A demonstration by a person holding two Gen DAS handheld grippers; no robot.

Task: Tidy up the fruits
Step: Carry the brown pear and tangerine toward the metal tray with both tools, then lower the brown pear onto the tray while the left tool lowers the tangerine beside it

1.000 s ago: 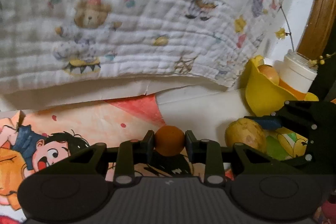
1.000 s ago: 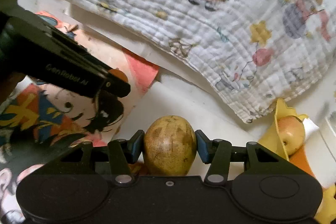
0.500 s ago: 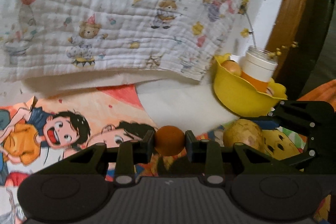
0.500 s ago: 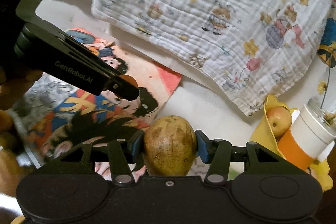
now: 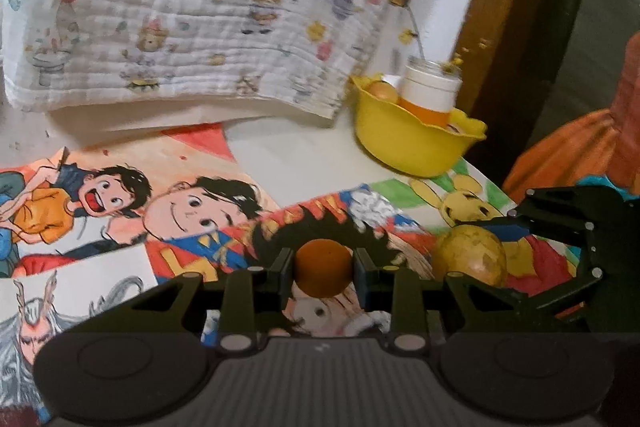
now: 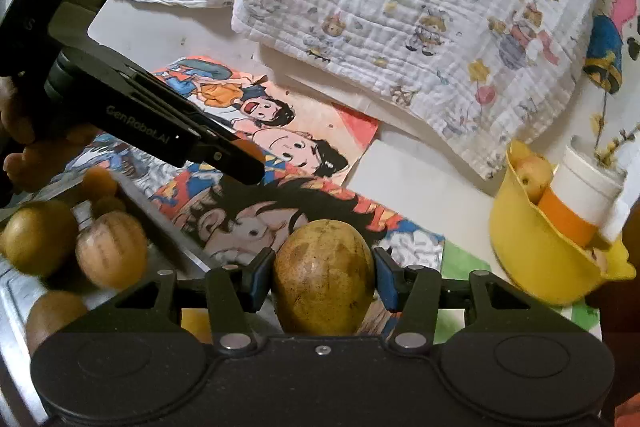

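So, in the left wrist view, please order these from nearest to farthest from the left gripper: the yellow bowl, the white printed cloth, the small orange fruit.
1. Small orange fruit: between the jaws.
2. Yellow bowl: ahead, right.
3. White printed cloth: farthest, behind, left.

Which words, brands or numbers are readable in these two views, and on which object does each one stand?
"GenRobot.AI": white print on the side of the left tongs, seen from the right wrist view.
"S": single letter on the black block behind those tongs; any further print there cannot be read.
Cartoon posters and printed cloth: no readable words.
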